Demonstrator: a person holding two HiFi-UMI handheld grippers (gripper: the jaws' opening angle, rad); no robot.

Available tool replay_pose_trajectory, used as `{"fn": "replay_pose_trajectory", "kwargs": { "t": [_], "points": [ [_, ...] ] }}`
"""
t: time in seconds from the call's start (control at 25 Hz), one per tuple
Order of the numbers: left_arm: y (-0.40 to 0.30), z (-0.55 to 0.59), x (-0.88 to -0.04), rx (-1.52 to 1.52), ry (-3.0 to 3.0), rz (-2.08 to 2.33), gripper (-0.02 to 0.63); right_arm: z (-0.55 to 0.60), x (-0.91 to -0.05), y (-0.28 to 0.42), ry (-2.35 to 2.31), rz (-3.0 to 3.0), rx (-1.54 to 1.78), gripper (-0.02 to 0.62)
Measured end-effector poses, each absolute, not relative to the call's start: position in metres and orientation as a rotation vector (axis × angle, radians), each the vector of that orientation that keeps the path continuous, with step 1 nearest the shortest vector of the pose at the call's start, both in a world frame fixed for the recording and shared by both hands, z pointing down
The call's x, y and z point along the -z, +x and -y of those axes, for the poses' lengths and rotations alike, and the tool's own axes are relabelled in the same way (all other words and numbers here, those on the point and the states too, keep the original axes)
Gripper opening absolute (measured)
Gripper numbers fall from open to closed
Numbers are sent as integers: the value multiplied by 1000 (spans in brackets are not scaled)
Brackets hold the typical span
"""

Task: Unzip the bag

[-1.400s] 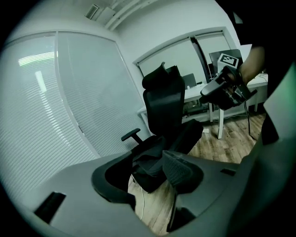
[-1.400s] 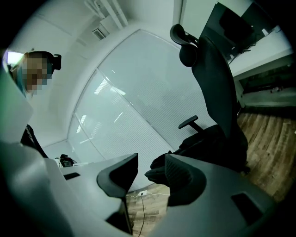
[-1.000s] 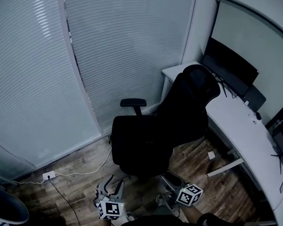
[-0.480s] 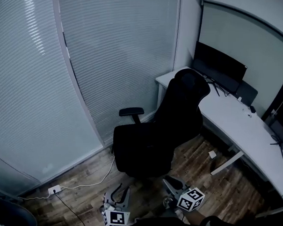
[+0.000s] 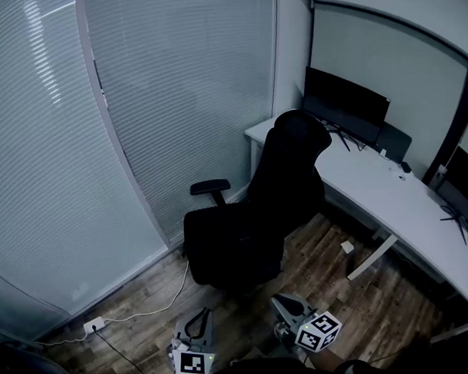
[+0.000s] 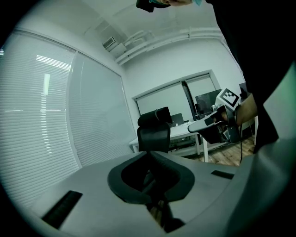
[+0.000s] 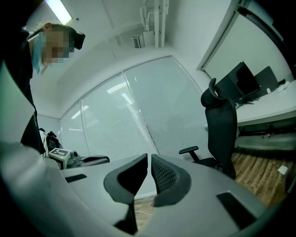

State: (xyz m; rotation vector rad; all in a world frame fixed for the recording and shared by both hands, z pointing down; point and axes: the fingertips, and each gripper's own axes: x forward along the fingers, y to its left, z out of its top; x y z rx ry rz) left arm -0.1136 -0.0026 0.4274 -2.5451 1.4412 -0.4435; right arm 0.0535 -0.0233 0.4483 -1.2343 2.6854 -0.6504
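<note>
No bag shows in any view. Low in the head view, my left gripper (image 5: 199, 317) and my right gripper (image 5: 282, 303) hang side by side over the wooden floor, both pointing at a black office chair (image 5: 247, 220). In the left gripper view the left gripper (image 6: 150, 156) is closing, its tips meet and nothing is between them. In the right gripper view the right gripper (image 7: 149, 161) is closing too, with only a thin slit left and nothing in it. Each gripper appears in the other's view: the right gripper (image 6: 206, 125) and the left gripper (image 7: 90, 160).
A curved white desk (image 5: 390, 206) with a dark monitor (image 5: 346, 104) runs along the right, behind the chair. Frosted glass walls with blinds (image 5: 183, 91) close the back and left. A white power strip (image 5: 93, 326) and its cable lie on the floor at the left.
Both grippers' jaws have come together from standing wide apart. The head camera has tilted up, so the chair and desk sit lower and further left in view.
</note>
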Motion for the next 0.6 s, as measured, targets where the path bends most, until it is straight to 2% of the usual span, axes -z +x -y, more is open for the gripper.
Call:
{"fn": "replay_pose_trajectory", "kwargs": {
  "t": [0.6],
  "points": [
    [-112, -27, -423, 380, -2607, -1380, 20, -10, -445, 52, -1336, -2686, 611, 44]
  ]
}}
